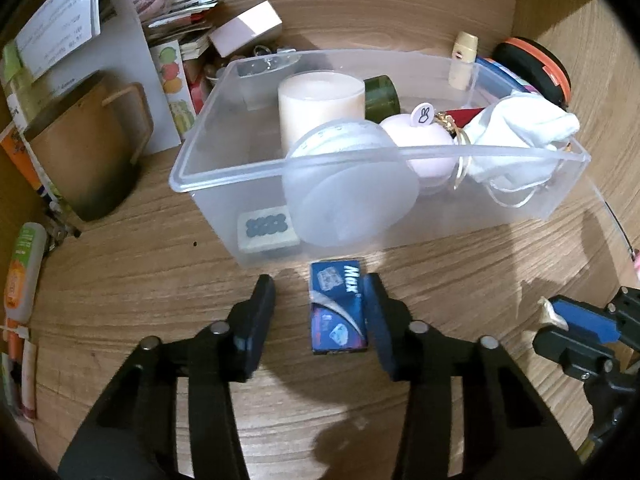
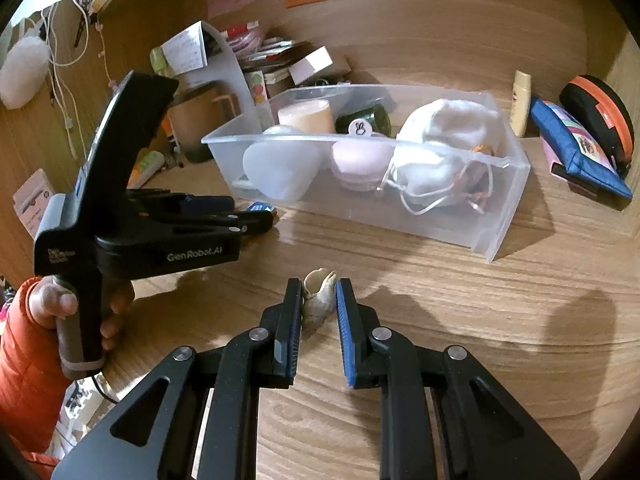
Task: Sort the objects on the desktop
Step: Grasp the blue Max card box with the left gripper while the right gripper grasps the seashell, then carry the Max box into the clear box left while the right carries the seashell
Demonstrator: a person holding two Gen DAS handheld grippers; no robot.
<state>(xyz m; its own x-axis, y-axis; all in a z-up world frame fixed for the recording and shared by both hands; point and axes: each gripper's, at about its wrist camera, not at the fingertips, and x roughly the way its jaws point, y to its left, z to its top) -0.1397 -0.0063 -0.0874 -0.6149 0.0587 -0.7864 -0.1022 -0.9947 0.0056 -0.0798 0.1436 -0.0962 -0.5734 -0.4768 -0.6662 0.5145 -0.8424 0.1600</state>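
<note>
A blue Max staples box [image 1: 339,306] lies on the wooden desk just before the clear plastic bin [image 1: 224,168]. My left gripper [image 1: 320,292] is open around the box; its right finger touches the box, its left finger stands well apart. My right gripper [image 2: 319,294] is shut on a pale seashell [image 2: 319,296], low over the desk. The bin [image 2: 504,216] holds a candle [image 1: 320,100], a round frosted lid [image 1: 344,184], a pink macaron case [image 2: 360,160], a white cloth pouch [image 2: 436,152] and a mahjong tile [image 1: 267,228]. The right gripper also shows in the left wrist view [image 1: 560,320].
A brown cup [image 1: 88,148], papers and a pink box [image 1: 248,28] crowd the back left. A cream bottle [image 2: 521,102], a blue pouch [image 2: 576,148] and an orange-rimmed case [image 2: 600,116] sit to the right of the bin. Tubes [image 1: 22,264] line the left edge.
</note>
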